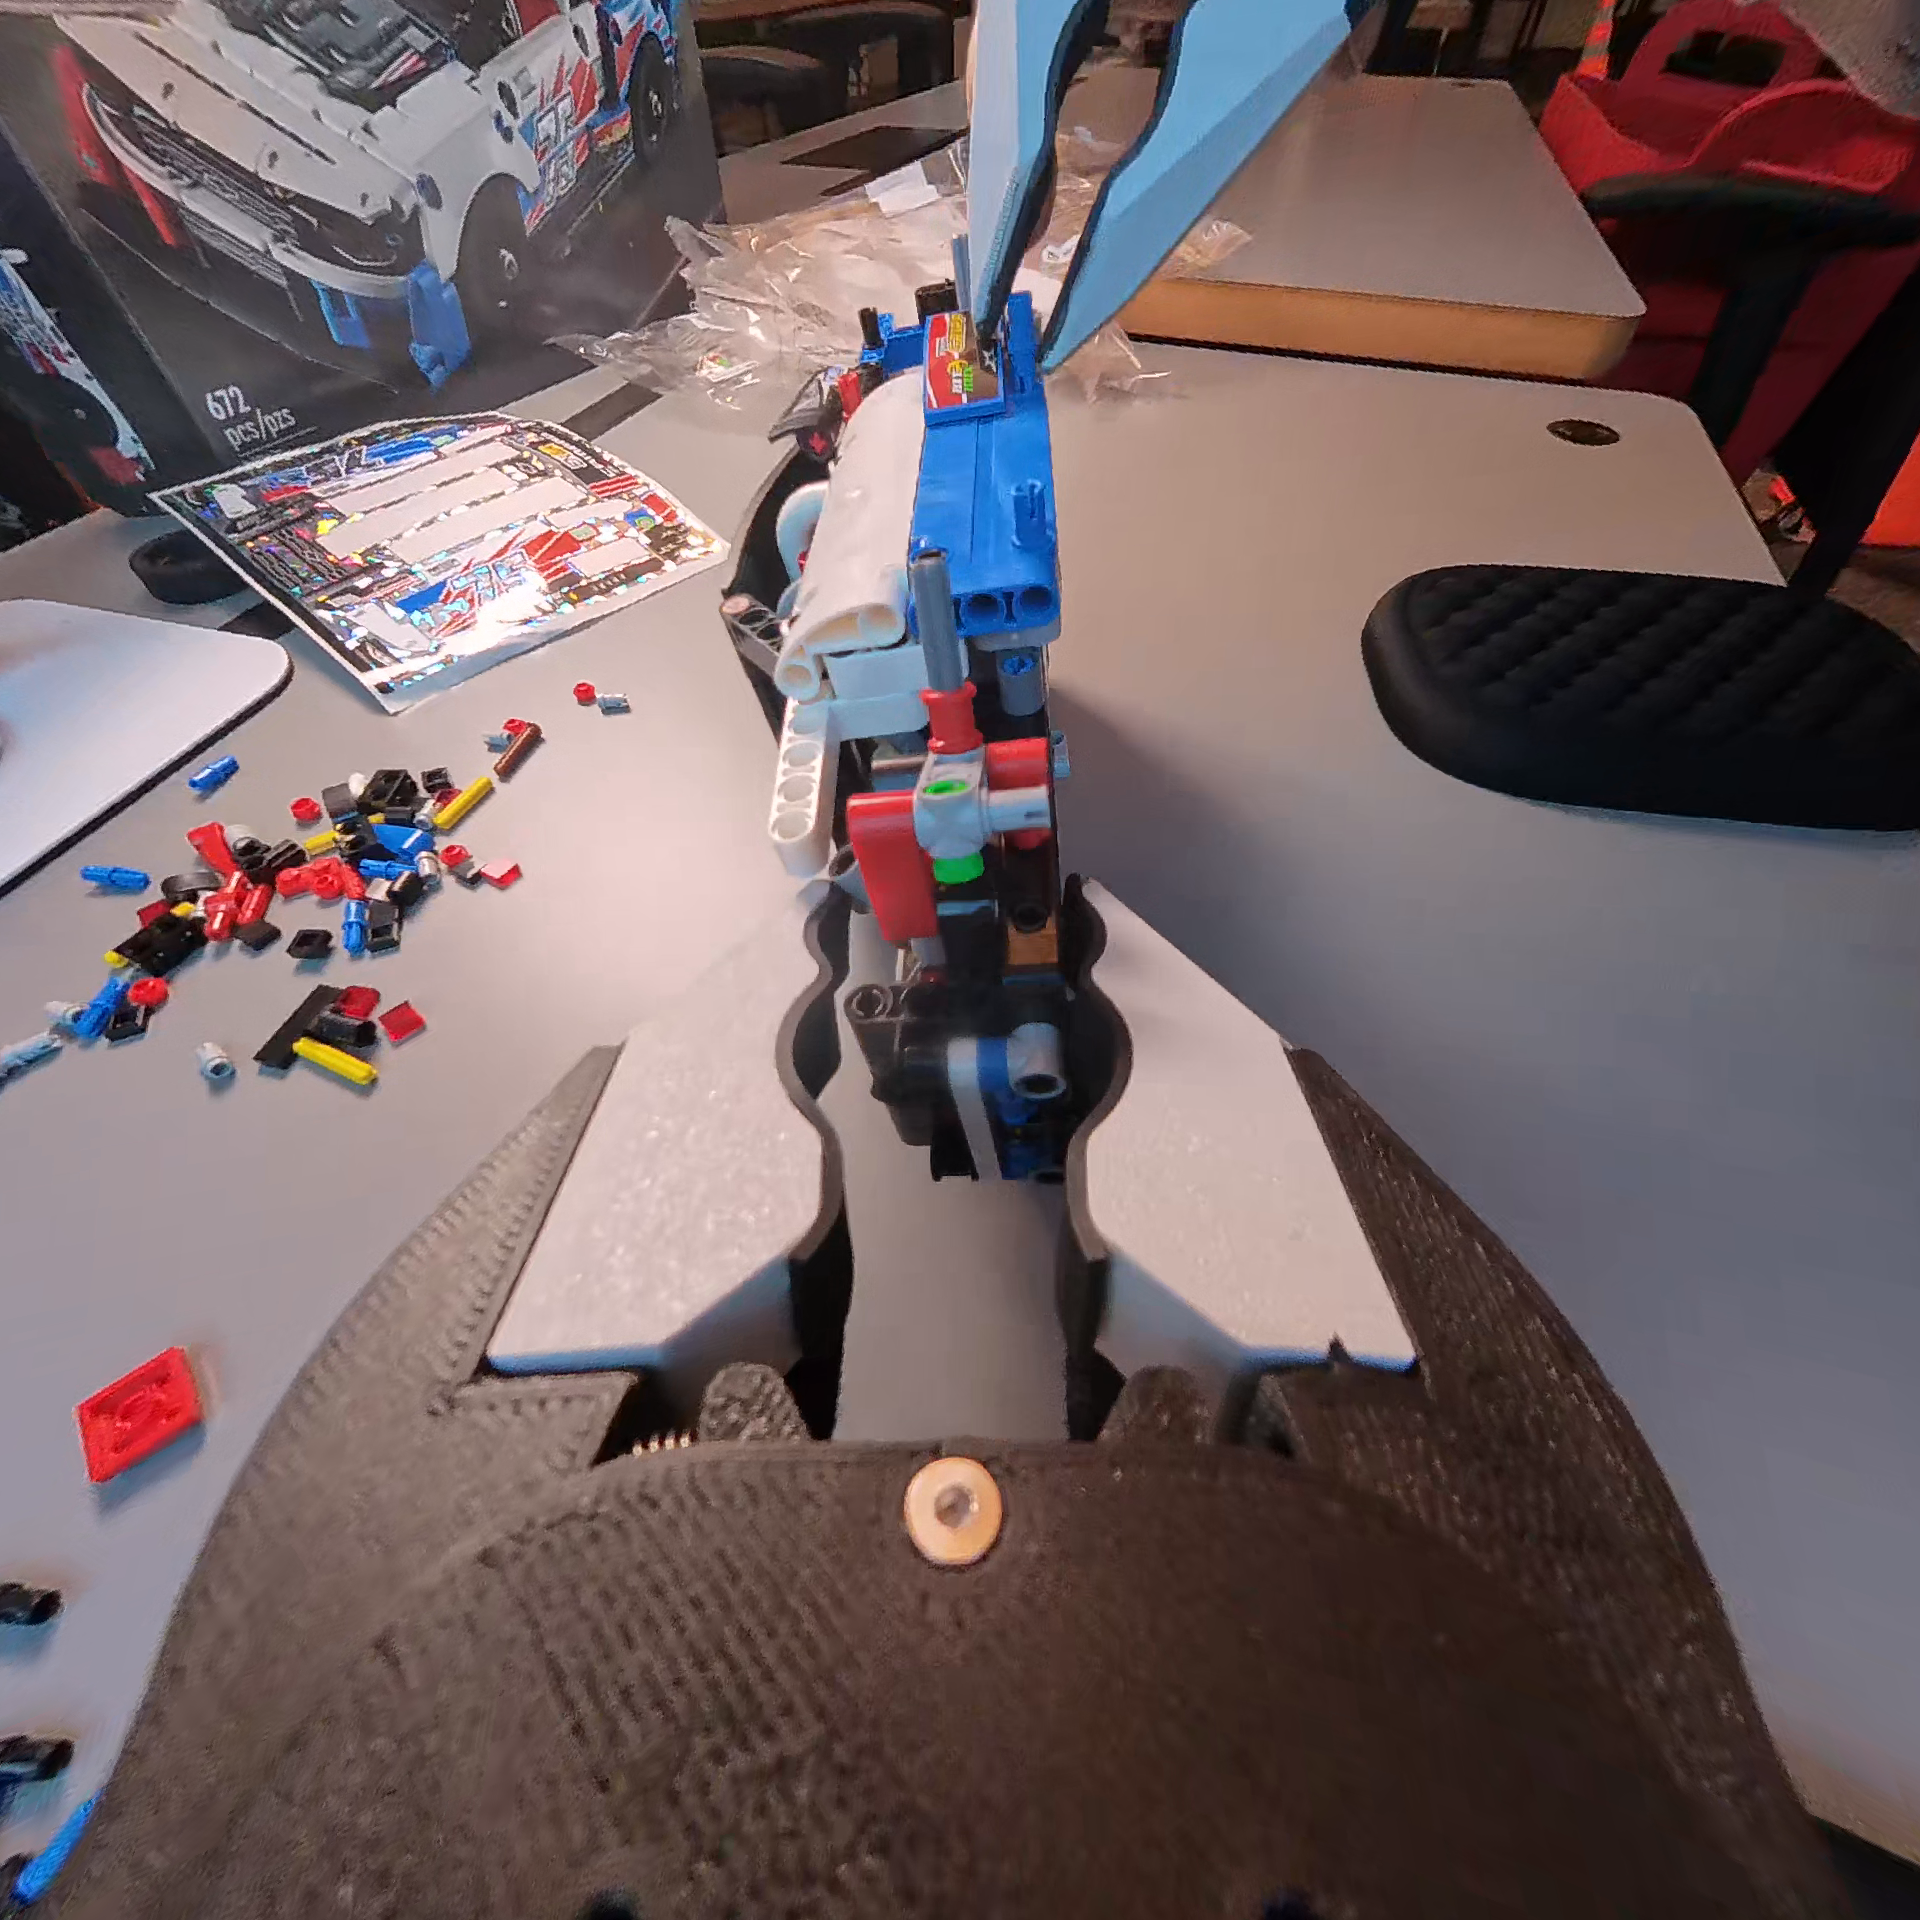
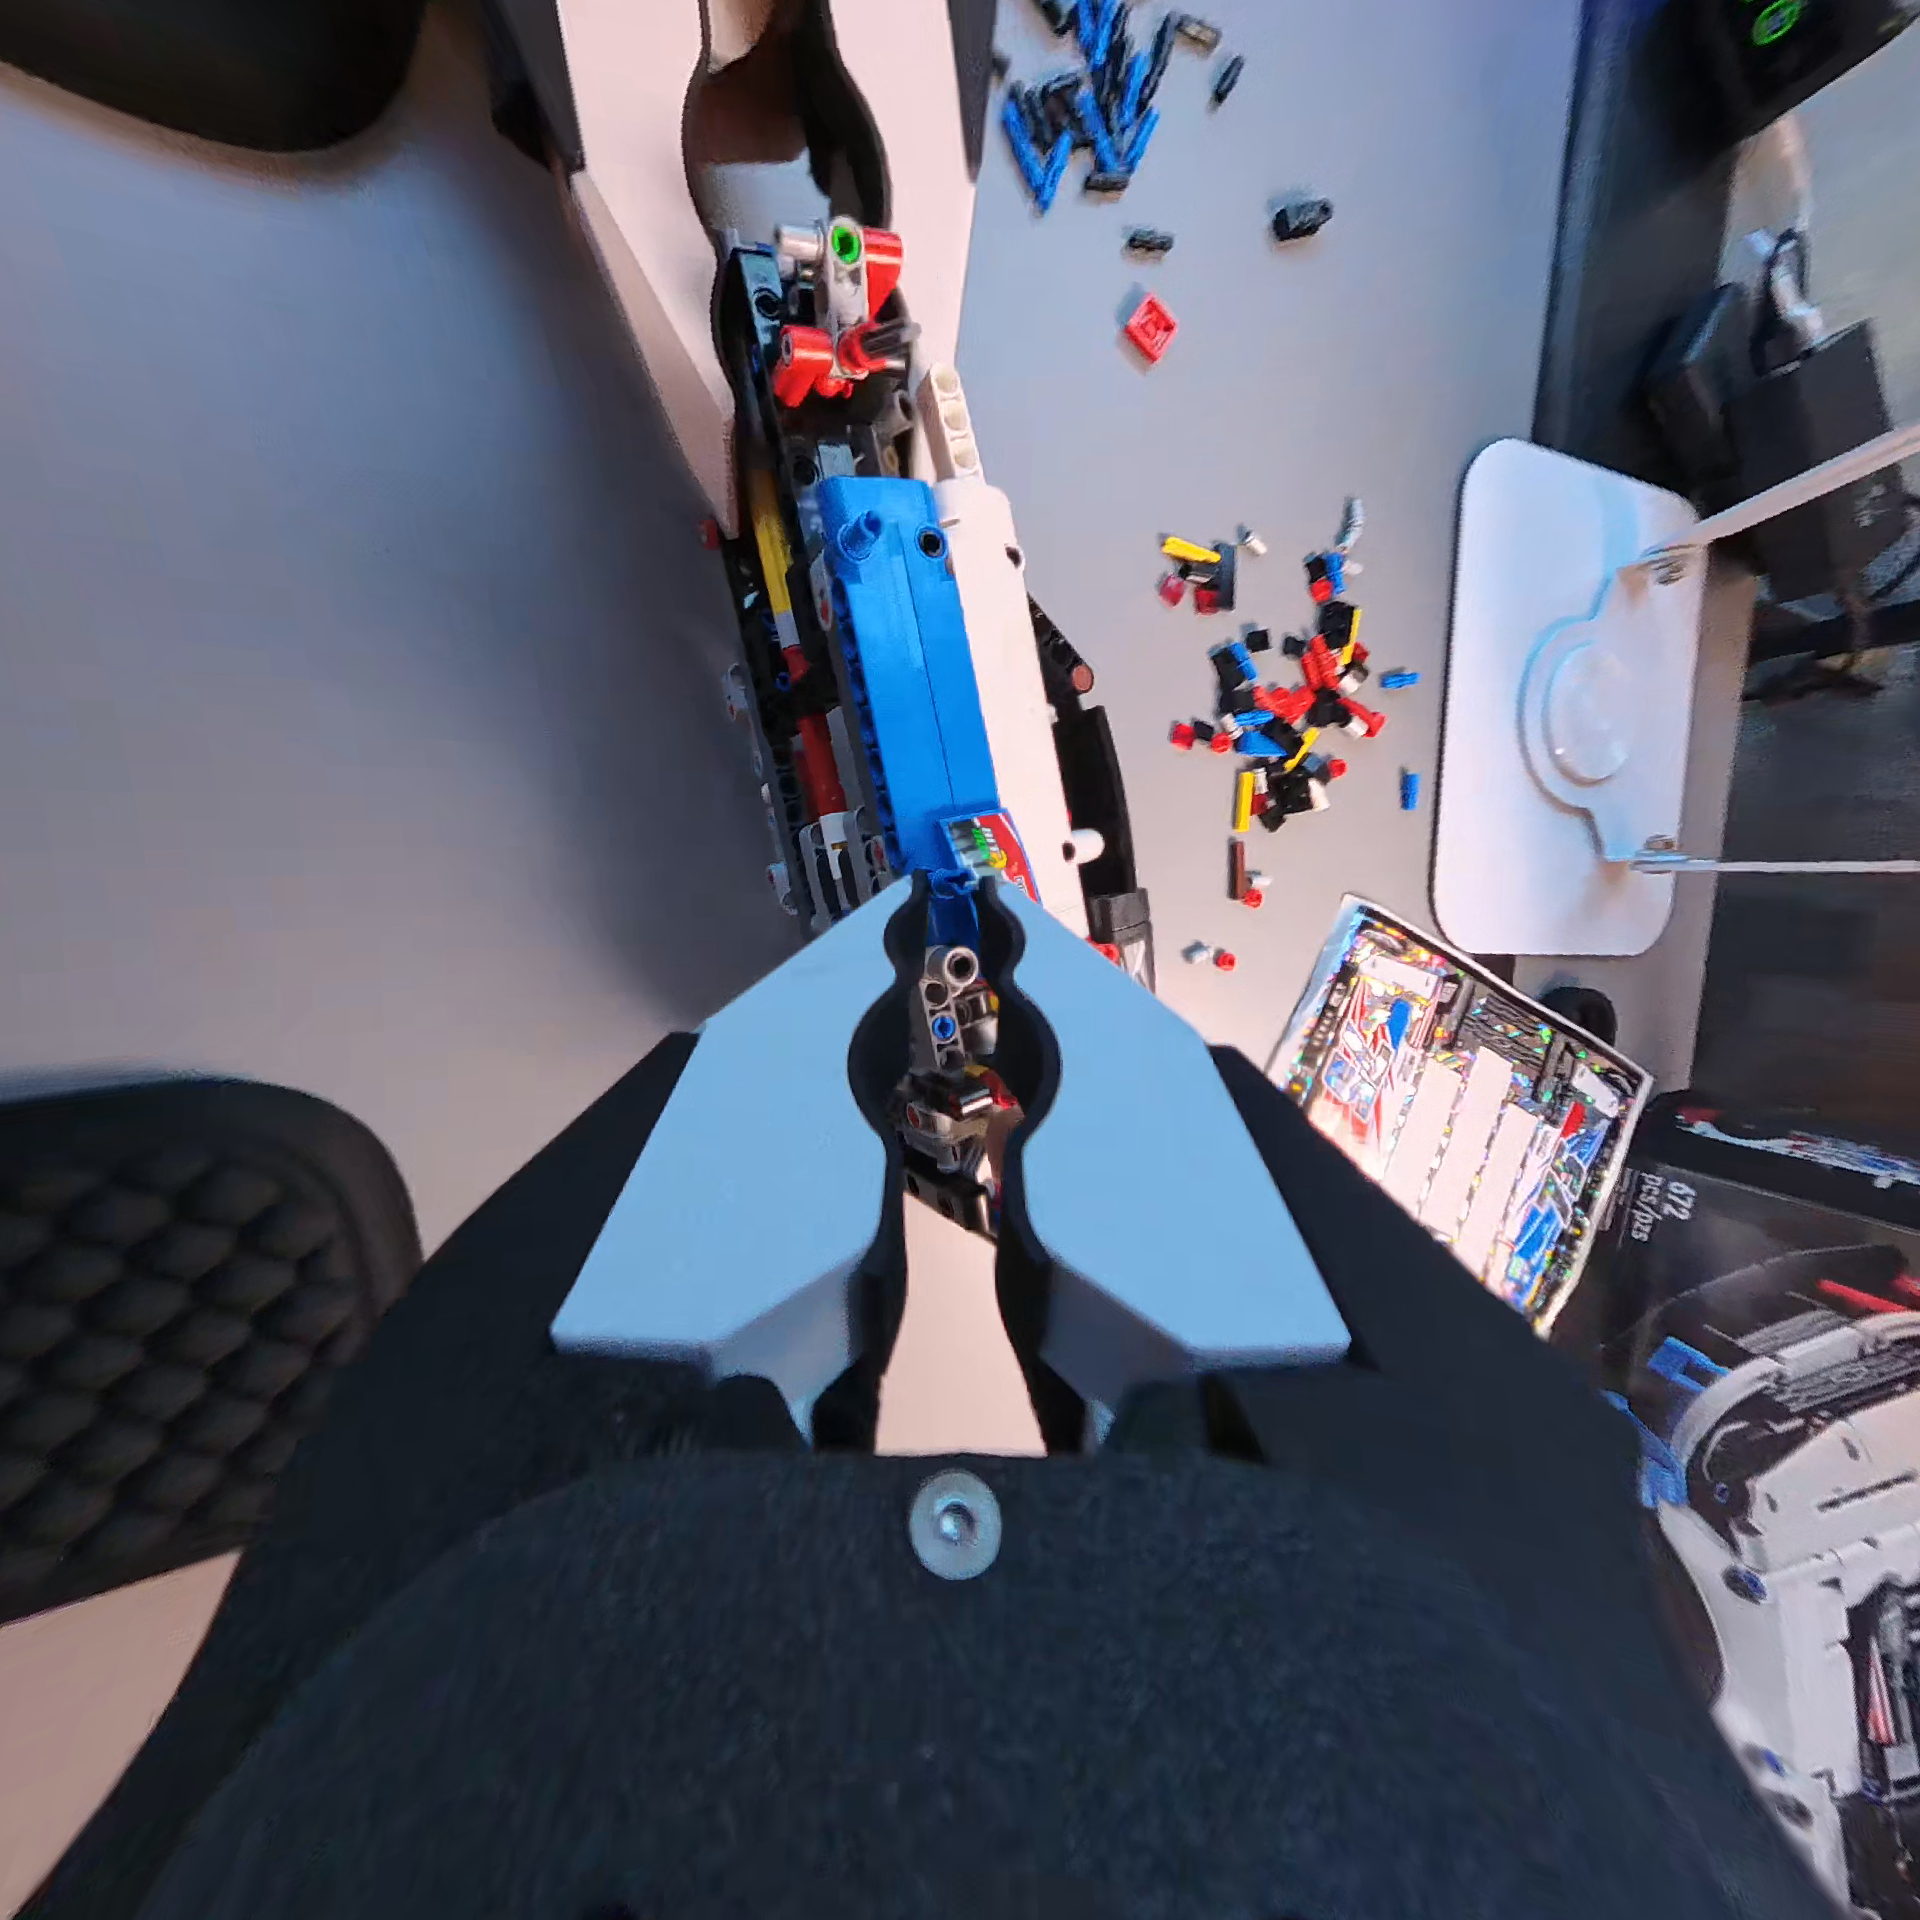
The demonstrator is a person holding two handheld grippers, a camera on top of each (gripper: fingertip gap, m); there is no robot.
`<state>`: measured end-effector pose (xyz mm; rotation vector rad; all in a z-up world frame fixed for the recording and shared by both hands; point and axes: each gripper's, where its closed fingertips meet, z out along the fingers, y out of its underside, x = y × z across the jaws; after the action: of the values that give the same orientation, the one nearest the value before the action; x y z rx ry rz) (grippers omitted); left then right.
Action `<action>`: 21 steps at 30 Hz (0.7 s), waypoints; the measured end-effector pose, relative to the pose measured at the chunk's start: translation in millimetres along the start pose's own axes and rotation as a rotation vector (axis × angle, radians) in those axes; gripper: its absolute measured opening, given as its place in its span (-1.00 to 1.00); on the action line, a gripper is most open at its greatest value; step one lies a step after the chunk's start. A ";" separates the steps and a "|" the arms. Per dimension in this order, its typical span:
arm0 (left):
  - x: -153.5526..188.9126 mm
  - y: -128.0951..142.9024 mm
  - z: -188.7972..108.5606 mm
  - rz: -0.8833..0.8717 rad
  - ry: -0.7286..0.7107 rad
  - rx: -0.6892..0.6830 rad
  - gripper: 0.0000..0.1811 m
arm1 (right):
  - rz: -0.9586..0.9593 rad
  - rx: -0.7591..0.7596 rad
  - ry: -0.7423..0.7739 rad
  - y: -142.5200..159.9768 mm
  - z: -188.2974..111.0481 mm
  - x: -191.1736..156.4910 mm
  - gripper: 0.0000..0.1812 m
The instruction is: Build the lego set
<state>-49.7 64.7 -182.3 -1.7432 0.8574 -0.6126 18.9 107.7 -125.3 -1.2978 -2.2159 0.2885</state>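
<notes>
A half-built lego car model [image 1: 966, 644], with blue, white, red and black parts, is held on its side above the grey table [image 1: 1351, 987]. My left gripper [image 1: 951, 920] is shut on its near black end. My right gripper [image 1: 1023, 332] comes in from the top of the left wrist view and grips the far blue end. In the right wrist view the right gripper [image 2: 954, 888] is shut on the end of the model [image 2: 904, 675] by its stickered blue panel. The left gripper's fingers [image 2: 644, 270] hold the far end.
A pile of small loose lego pieces [image 1: 301, 883] [image 2: 1288, 707] lies left of the model. A sticker sheet [image 1: 447, 551], the set's box [image 1: 312, 187], plastic bags [image 1: 810, 281], a loose red tile [image 1: 140, 1413], a white stand base [image 2: 1548, 707] and a black padded rest [image 1: 1642, 686] lie around. Spacing between my two grippers at the tips: around 11 centimetres.
</notes>
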 end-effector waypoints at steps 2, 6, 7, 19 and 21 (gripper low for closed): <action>1.9 -0.9 2.3 -0.007 0.005 0.006 -0.48 | -0.010 -0.069 -0.046 2.6 -2.0 -0.5 -0.93; 1.5 1.0 7.4 -0.006 -0.014 -0.014 -0.37 | -0.001 -0.178 -0.110 10.1 -0.3 0.0 -0.87; 1.7 2.2 7.8 0.006 -0.021 -0.023 -0.43 | -0.002 -0.194 -0.111 11.8 -0.1 1.1 -0.94; 12.0 1.0 7.2 0.150 -0.049 -0.044 -0.48 | 0.115 -0.176 -0.224 13.4 -8.4 -16.2 -0.85; 14.1 -0.8 6.6 0.210 -0.067 -0.041 -0.48 | 0.109 -0.175 -0.256 12.0 -9.7 -21.2 -0.88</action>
<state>-35.9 57.6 -183.7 -1.6738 0.9961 -0.3975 41.3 94.8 -130.0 -1.5533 -2.4318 0.3228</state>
